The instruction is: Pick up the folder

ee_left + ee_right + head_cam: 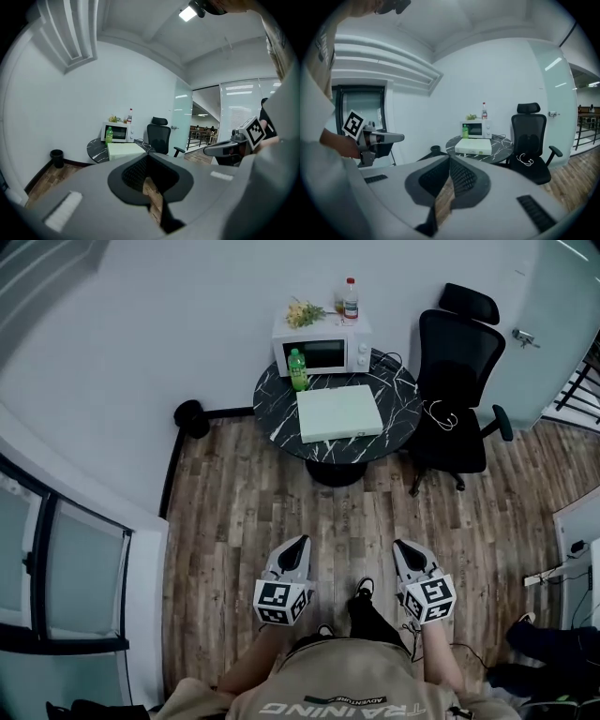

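Okay, two grippers: left gripper (301, 542) and right gripper (401, 546), both low over the wood floor (234, 521) and well apart from the table. Each has its fingers pressed together with nothing between them.

One folder (339, 412), pale, lies flat on the one round black marble table (277, 418), just in front of the one white microwave (323, 351). One green bottle (297, 369) stands on the table beside the folder's far left corner. One clear bottle (351, 298) and one bunch of flowers (302, 311) sit on top of the microwave. One black office chair (455, 381) is right of the table, and one black bin (190, 415) is by the wall to its left.

Only the head view shows the person's shirt (347, 681) and a shoe (364, 589). Only the left gripper view shows a ceiling light (187, 13) and a railing (199, 134) past the glass. Each gripper view catches the other gripper off to one side.
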`<state>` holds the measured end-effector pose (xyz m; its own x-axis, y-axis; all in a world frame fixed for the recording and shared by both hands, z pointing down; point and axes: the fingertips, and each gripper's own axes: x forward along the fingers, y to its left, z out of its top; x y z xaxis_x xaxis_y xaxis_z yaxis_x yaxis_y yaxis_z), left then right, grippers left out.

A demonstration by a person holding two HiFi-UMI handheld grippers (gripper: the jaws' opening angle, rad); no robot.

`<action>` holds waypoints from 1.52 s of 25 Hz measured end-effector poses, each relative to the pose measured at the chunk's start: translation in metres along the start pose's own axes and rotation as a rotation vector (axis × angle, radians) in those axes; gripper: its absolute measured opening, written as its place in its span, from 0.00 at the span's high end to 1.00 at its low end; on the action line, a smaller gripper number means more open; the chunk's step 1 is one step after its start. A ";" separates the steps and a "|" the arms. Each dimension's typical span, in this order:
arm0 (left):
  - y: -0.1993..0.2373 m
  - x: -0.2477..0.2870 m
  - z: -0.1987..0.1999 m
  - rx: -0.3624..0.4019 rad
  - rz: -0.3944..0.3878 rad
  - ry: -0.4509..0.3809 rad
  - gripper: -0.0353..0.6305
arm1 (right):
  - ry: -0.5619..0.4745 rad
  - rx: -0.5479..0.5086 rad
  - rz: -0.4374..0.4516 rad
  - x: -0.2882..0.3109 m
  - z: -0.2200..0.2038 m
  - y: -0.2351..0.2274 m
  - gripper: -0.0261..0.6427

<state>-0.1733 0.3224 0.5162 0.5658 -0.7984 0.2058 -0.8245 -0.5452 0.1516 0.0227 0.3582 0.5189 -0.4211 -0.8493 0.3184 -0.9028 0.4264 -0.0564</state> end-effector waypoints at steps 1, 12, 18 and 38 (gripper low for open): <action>0.003 0.007 0.004 0.003 0.008 -0.005 0.94 | -0.012 0.002 -0.003 0.006 0.005 -0.011 0.95; 0.013 0.096 0.059 0.036 0.109 -0.021 0.94 | -0.068 -0.034 0.113 0.082 0.056 -0.110 0.95; 0.016 0.146 0.066 0.010 0.148 -0.021 0.94 | -0.062 -0.030 0.163 0.120 0.068 -0.161 0.95; 0.132 0.261 0.090 0.067 0.032 0.016 0.94 | 0.019 -0.014 0.073 0.257 0.103 -0.178 0.95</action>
<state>-0.1359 0.0193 0.5033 0.5387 -0.8120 0.2247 -0.8406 -0.5357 0.0799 0.0666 0.0322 0.5131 -0.4838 -0.8099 0.3318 -0.8684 0.4914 -0.0668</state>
